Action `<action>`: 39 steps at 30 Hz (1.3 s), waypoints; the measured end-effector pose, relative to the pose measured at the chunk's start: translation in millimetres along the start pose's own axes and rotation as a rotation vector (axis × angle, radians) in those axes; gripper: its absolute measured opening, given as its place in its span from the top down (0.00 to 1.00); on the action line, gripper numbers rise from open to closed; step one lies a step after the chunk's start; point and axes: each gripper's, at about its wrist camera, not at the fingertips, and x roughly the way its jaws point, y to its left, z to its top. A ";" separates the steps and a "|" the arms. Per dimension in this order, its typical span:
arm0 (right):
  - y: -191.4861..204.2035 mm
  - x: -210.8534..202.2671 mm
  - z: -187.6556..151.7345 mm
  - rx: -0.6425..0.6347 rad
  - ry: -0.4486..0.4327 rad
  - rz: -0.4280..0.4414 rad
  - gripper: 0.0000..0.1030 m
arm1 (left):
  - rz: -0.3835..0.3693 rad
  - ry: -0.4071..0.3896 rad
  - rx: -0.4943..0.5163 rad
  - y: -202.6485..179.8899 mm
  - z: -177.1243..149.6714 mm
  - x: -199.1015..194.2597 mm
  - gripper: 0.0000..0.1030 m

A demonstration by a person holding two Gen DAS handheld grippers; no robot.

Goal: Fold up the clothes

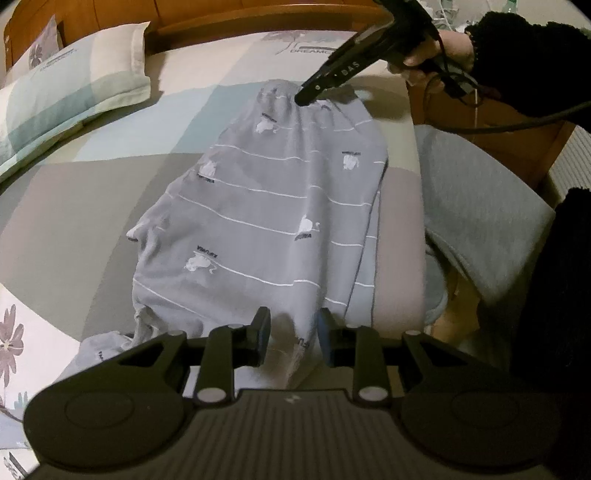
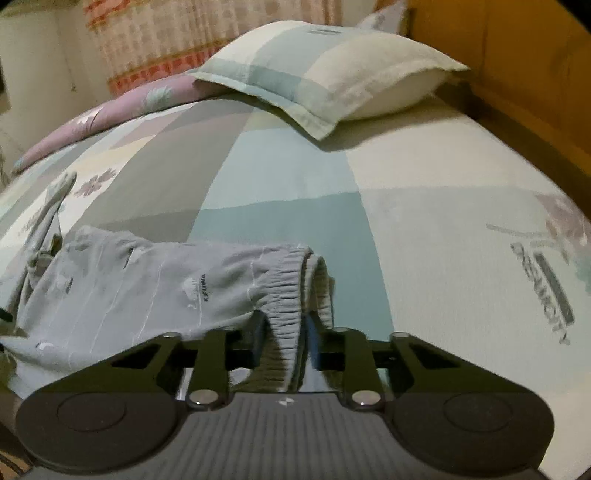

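Grey pants with thin white stripes and small white prints lie lengthwise on the bed sheet. My left gripper sits at their near end. A fold of the cloth stands between its fingers, and the pads stand apart from it. At the far end, my right gripper comes down on the pants, held by a person's hand. In the right wrist view, my right gripper has the ribbed elastic waistband pinched between its fingers. The rest of the pants trails off to the left.
A patchwork pillow lies at the head of the bed beside the wooden headboard. It also fills the top of the right wrist view as the pillow. A grey fabric shape and a black cable are off the bed's right edge.
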 end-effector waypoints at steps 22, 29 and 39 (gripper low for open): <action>2.7 -50.7 -40.9 0.406 0.002 0.069 0.68 | 0.019 -0.054 -0.013 -14.9 -9.4 -5.9 0.65; 12.4 -29.5 -55.5 0.490 -0.009 0.017 0.75 | 0.015 -0.076 -0.016 -22.8 -9.6 -11.0 0.63; 8.3 -46.3 -63.1 0.442 0.036 -0.035 0.98 | 0.030 -0.083 -0.102 -26.4 -23.9 -19.1 0.55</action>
